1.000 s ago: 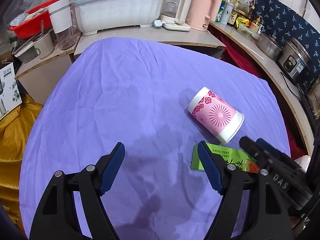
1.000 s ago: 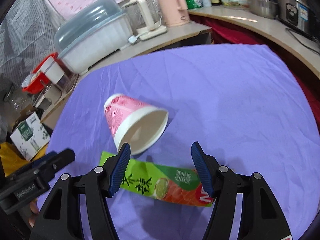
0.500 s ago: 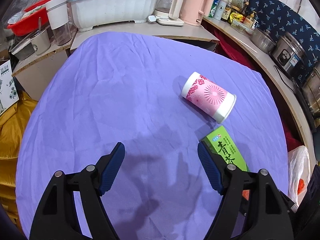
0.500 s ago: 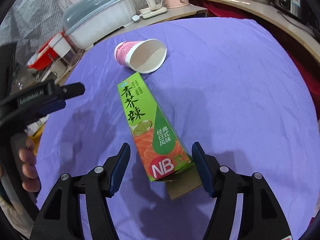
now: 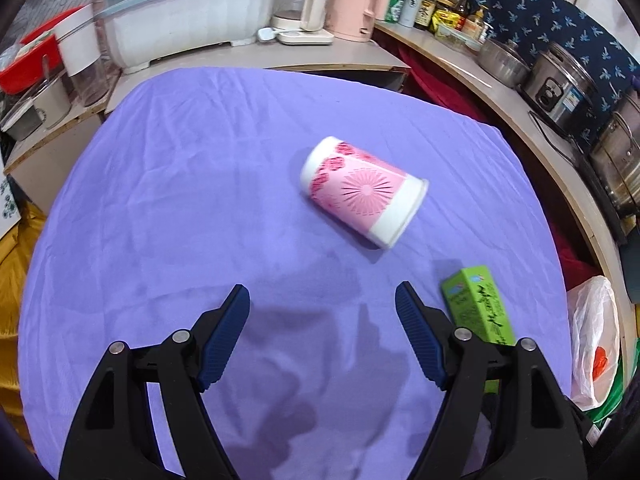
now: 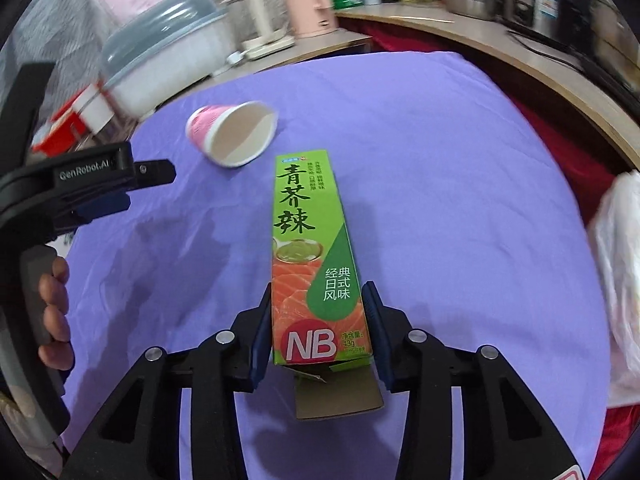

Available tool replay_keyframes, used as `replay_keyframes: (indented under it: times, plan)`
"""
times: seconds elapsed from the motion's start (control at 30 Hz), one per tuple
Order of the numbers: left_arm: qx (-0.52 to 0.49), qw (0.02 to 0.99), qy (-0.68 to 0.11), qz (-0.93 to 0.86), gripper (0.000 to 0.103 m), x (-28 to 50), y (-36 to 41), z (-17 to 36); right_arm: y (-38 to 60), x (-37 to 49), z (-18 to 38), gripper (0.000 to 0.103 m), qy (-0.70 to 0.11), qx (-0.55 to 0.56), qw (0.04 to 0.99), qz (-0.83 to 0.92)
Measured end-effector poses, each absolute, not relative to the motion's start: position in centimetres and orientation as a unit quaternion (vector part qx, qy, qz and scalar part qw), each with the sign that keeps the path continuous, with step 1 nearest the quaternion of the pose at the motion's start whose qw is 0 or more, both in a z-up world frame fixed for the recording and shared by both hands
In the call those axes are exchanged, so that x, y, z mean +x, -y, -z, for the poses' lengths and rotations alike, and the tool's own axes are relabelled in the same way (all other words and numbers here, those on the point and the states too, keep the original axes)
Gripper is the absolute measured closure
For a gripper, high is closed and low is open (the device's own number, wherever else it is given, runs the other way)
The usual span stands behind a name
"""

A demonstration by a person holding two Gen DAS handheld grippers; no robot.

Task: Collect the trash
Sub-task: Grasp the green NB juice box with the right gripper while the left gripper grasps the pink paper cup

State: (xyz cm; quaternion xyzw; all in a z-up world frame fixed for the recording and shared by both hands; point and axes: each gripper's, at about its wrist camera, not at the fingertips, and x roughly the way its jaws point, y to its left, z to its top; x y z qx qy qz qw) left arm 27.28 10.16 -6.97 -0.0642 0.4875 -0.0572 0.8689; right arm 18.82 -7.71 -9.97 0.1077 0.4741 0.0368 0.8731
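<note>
So over on my left side, the left gripper (image 5: 322, 332) has its jaws spread wide with nothing but purple table (image 5: 180, 200) cloth between them, and the pink paper cup (image 5: 362, 192) lies on its side ahead and a bit to the right, well apart, mouth facing my other hand. Then my right gripper (image 6: 318, 334) has just been closing its jaws and they're now clamped on the near end of the green wasabi box (image 6: 310, 248), whose long axis runs straight away from me along the jaws. The white plastic bag (image 6: 618, 280) hangs off the table's right edge, nearest that hand, so I'd guess the box goes there next.
</note>
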Motion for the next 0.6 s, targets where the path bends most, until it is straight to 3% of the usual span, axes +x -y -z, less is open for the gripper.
replay_keyframes:
  times: [0.37, 0.53, 0.6]
  plan:
    - [-0.037, 0.873, -0.484, 0.054, 0.031, 31.4, -5.7, 8.9, 13.4, 18.2, 9.4, 0.064, -0.455, 0.164, 0.875, 0.020]
    - [-0.028, 0.876, -0.479, 0.047, 0.050, 32.2, -5.1, 9.2, 13.9, 18.3, 9.7, 0.065, -0.453, 0.176, 0.874, 0.018]
    - [-0.024, 0.876, -0.480, 0.049, 0.075, 32.3, -4.8, 9.2, 14.1, 18.4, 9.7, 0.065, -0.452, 0.179, 0.874, 0.018]
